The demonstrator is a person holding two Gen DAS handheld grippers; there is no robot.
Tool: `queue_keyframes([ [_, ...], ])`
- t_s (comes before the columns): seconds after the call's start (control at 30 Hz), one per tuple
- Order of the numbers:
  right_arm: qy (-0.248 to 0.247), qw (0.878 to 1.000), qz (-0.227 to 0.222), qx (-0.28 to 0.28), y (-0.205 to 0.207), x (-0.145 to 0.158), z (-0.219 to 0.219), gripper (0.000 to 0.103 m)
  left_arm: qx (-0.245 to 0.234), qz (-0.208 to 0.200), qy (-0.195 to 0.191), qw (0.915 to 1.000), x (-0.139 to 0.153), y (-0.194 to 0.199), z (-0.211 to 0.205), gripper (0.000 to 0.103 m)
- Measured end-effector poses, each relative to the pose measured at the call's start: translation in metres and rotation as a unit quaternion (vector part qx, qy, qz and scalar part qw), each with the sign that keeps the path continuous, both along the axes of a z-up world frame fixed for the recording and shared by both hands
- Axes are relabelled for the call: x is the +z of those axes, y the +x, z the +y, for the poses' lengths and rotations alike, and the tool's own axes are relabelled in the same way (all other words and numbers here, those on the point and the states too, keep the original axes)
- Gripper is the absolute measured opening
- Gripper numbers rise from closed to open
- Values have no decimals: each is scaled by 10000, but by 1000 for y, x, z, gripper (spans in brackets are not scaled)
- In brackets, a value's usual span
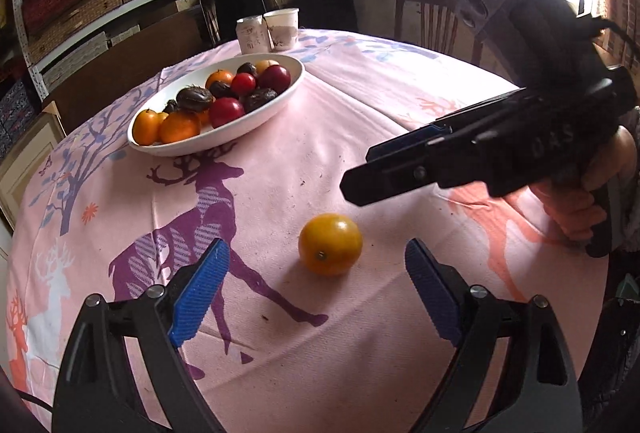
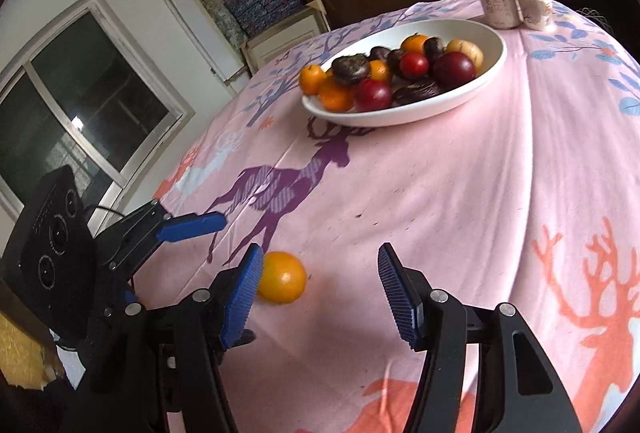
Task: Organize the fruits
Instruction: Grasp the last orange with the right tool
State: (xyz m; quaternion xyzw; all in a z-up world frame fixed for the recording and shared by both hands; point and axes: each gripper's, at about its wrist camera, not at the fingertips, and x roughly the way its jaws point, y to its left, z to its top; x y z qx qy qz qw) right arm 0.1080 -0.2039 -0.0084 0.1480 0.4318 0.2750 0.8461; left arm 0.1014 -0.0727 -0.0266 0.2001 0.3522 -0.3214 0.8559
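Observation:
A lone orange (image 1: 330,244) lies on the pink deer-print tablecloth (image 1: 360,105); it also shows in the right wrist view (image 2: 282,277). My left gripper (image 1: 316,273) is open, its blue pads either side of the orange and a little short of it. My right gripper (image 2: 320,289) is open and empty, with the orange just beyond its left pad (image 2: 240,297). In the left wrist view the right gripper (image 1: 360,181) hovers right of the orange. A white oval bowl (image 1: 256,121) holds several oranges, red fruits and dark fruits at the far side; it also shows in the right wrist view (image 2: 472,89).
A can (image 1: 251,33) and a paper cup (image 1: 282,27) stand behind the bowl, also in the right wrist view as the can (image 2: 496,3) and the cup (image 2: 534,1). A wooden chair (image 1: 432,21) stands past the table's far edge. Shelves of boxes line the wall.

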Motion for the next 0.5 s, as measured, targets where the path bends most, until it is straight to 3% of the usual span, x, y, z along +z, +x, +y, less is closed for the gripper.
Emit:
queue_keyframes([
  [0.07, -55, 9999, 67, 119, 1, -2, 9, 60, -66, 128, 35, 9999, -3, 4, -2, 86],
  [0.13, -113, 9996, 158, 189, 4, -4, 16, 58, -122, 361, 44, 9993, -8, 12, -5, 71],
  [0.33, -17, 9975, 449, 541, 10, -15, 32, 42, -257, 792, -7, 9965, -20, 26, -12, 44],
  [0.5, -70, 9982, 290, 511, 3, -12, 34, 38, -280, 748, 46, 9968, -20, 24, -15, 39],
])
